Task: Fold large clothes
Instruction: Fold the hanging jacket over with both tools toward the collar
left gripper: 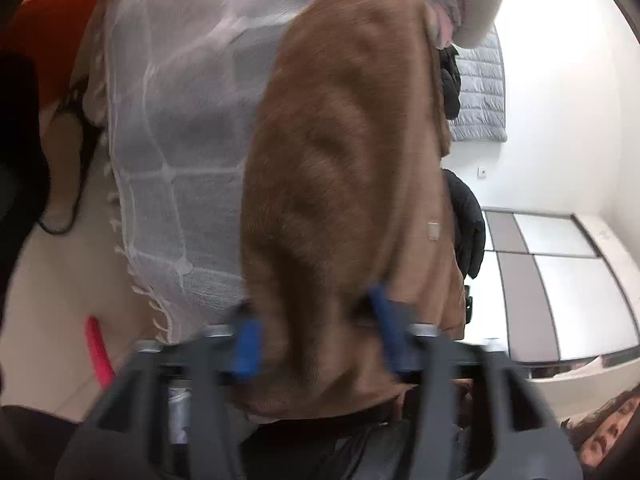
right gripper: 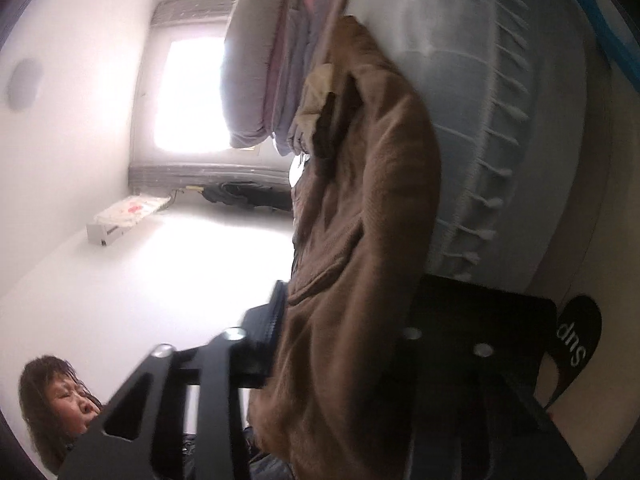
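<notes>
A large brown fleece garment (left gripper: 344, 168) lies stretched over a grey checked cloth with white fringe (left gripper: 180, 128). My left gripper (left gripper: 316, 332) with blue fingertips (left gripper: 246, 344) is shut on the garment's near edge, fabric bunched between the pads. In the right wrist view the same brown garment (right gripper: 360, 232) runs between the black fingers (right gripper: 264, 320) of my right gripper (right gripper: 340, 320), which is shut on it. Both views are tilted sideways.
Folded grey and pink clothes (right gripper: 276, 60) are stacked at the far end of the cloth (right gripper: 500, 120). Black jackets (left gripper: 466, 220) and a grey quilted item (left gripper: 482, 88) hang by the white wall. A red object (left gripper: 98, 352) lies on the pale floor. A bright window (right gripper: 192, 92) is behind.
</notes>
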Demonstrator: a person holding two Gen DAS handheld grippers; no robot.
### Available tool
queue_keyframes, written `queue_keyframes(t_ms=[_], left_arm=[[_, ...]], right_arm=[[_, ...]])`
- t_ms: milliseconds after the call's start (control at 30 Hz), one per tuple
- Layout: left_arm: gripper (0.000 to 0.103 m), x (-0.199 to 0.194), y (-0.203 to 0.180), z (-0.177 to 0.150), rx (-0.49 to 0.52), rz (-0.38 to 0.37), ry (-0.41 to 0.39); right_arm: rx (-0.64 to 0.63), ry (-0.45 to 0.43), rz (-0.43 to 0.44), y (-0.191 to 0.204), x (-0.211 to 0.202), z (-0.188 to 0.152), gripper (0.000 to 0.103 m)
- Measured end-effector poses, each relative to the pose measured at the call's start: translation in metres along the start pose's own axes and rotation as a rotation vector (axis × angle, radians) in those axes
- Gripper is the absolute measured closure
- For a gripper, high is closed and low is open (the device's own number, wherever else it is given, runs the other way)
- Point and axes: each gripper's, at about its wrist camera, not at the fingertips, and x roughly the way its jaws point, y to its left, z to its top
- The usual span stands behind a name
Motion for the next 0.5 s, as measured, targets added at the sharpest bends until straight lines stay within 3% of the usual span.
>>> queue_keyframes(t_ms=[33,100,167,333,500], left_arm=[[0.089,-0.005,-0.009,0.001,0.024,0.029,-0.008],[0.092,-0.012,-0.033,0.002,0.089,0.082,-0.018],[0.093,-0.02,-0.049,0.001,0.117,0.083,-0.035],[0.095,-0.05,-0.09,-0.002,0.192,-0.028,-0.117],[0.095,-0.072,-0.129,0.008,0.249,-0.21,-0.19]], right_arm=[[-0.021,-0.003,0.006,0.008,0.003,0.0,0.075],[-0.038,-0.007,0.003,0.017,0.008,-0.001,0.084],[-0.042,-0.022,-0.009,0.024,0.015,-0.004,0.086],[0.002,-0.128,0.079,0.027,0.01,-0.012,0.09],[-0.005,-0.207,0.243,0.048,0.016,-0.002,0.09]])
